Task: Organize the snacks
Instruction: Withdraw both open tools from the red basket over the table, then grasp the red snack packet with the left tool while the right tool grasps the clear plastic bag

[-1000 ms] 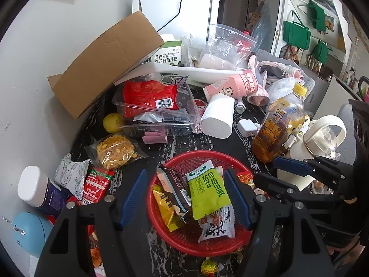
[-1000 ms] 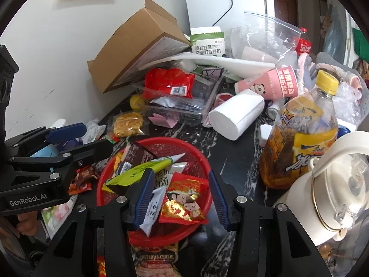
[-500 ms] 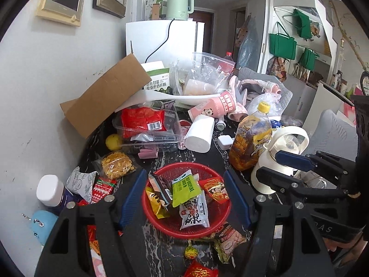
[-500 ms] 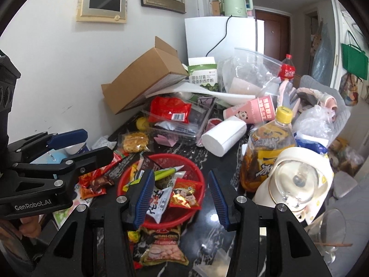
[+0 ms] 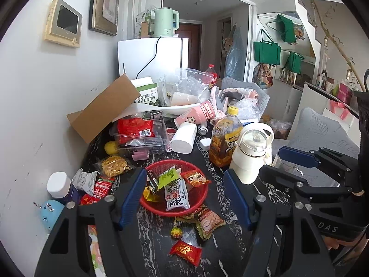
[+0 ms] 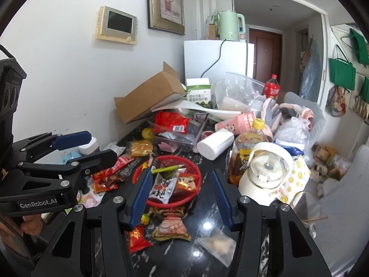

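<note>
A: Snacks fill the red basket (image 5: pixel 200 199) in the middle of the dark marbled worktop (image 5: pixel 233 249): a green packet (image 5: pixel 168 178), a white peanut packet (image 5: pixel 176 195) with red lettering, a red-and-orange packet (image 5: pixel 194 177) and a yellow one (image 5: pixel 150 194) lie heaped inside it.

B: And outside the basket?

A: Just beside its near rim lies a peanut bag (image 5: pixel 208 221), with a small round candy (image 5: pixel 176 232) and a red wrapped sweet (image 5: pixel 186 251) nearer the camera. To the basket's left, red sachets (image 5: pixel 101 185) and a clear bag of golden crisps (image 5: pixel 114 165) sit on the worktop.

B: How do the grippers stand?

A: The left gripper (image 5: pixel 184 196) is spread wide, its blue-padded fingers (image 5: pixel 132 194) flanking the basket in its own view, holding nothing and above the worktop. The right gripper (image 6: pixel 181 198) is likewise wide apart and empty, the basket framed between its fingers. Each gripper shows at the edge of the other's view, the left gripper's finger ends well apart there too.

B: What surrounds them?

A: A cream kettle (image 5: pixel 251 154) and a bottle of amber drink (image 5: pixel 224 142) stand right of the basket; a white paper roll (image 5: pixel 183 137), a clear plastic tray (image 5: pixel 140 138) with a red bag in it, and a tilted cardboard box (image 5: pixel 103 108) lie behind it.
</note>
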{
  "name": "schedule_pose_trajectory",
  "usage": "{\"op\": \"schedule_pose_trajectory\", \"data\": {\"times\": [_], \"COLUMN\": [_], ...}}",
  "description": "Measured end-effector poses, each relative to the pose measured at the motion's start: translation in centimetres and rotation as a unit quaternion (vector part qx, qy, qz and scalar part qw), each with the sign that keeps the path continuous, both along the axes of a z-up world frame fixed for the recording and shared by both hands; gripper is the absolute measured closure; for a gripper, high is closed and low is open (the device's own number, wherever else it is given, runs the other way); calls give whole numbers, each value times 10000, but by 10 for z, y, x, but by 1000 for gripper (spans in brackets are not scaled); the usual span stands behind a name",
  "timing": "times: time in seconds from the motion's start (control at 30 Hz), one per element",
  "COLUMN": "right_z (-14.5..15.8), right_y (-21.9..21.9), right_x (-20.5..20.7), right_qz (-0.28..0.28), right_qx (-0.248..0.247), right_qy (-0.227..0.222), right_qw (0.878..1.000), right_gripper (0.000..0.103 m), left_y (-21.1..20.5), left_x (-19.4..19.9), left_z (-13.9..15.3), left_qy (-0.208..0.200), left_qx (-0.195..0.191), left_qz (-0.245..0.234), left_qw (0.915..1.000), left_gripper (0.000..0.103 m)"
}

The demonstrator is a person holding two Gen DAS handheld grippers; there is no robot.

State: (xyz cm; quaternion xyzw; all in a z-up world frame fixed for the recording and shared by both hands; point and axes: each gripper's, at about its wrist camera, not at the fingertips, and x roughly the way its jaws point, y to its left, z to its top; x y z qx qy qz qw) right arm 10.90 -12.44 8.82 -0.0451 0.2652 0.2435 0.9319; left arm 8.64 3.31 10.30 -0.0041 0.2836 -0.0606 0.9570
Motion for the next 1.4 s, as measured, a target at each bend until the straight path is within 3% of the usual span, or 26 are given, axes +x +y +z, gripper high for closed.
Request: {"op": "schedule_pose_trajectory", "data": {"times": [0.43,0.63,0.7,0.9,1.4], "right_z": [-7,-22,-27,-46,-109], "right_y": [-20,-28,-29,-33,-37], "right_x": [-55,-70,-72,-73,-49], "right_qz": [-236,-362,-432,-564,-719], "right_qx": [74,85,80,35,163], "right_qy": [-78,32,73,237,868], "right_qw": [9997,9993,9990,9981,9935], "right_gripper": [47,34,27,19,18], "left_y": [-12,-17,-17,-16,-6], "left_x": [-47,-55,-56,-54,-30], "left_z": [-16,-34,-41,-60,-131], "left_qy": [77,282,365,556,1181], "left_qx": [3,-15,-36,-38,-341], "left_qz": [-204,-307,-324,-375,-171], "left_qw": [9998,9991,9988,9977,9923], "left_gripper": [35,35,35,35,35]}}
